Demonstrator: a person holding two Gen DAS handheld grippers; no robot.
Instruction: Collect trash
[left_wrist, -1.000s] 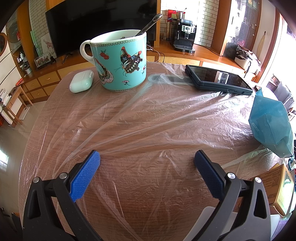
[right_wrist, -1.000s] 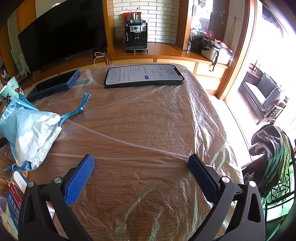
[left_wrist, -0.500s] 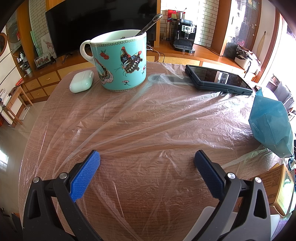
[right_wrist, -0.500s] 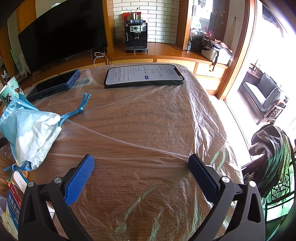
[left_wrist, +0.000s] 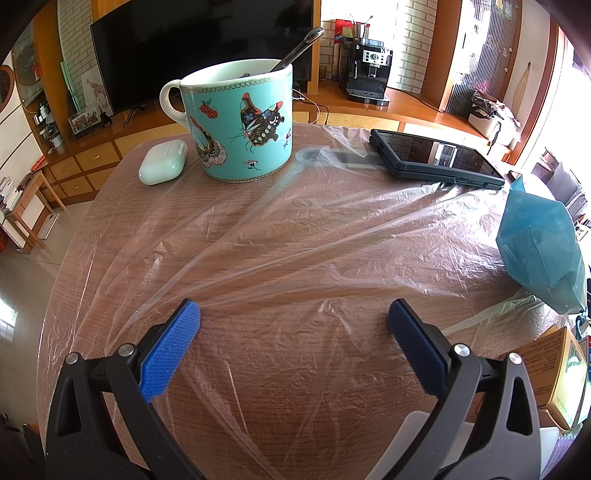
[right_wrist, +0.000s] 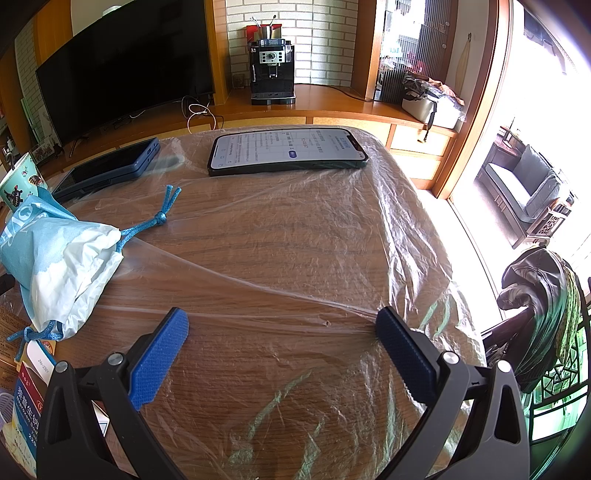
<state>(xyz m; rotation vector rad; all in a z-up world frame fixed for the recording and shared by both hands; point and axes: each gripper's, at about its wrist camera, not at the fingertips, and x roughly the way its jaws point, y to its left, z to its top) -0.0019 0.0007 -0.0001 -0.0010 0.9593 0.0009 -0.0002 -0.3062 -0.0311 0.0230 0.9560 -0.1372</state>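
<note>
A thin clear plastic sheet (left_wrist: 295, 236) lies crumpled over the round wooden table; it also shows in the right wrist view (right_wrist: 332, 258). A blue and white drawstring bag (right_wrist: 62, 258) lies at the left, and it appears at the right edge of the left wrist view (left_wrist: 539, 240). My left gripper (left_wrist: 293, 314) is open and empty, low over the sheet. My right gripper (right_wrist: 282, 321) is open and empty, its fingers close over a taut fold of the sheet.
A teal butterfly mug (left_wrist: 240, 125) with a spoon, a white earbud case (left_wrist: 162, 166) and a dark phone (left_wrist: 436, 158) stand at the far side. A lit phone (right_wrist: 288, 149) lies on the sheet. Cardboard boxes (left_wrist: 554, 373) sit near the right.
</note>
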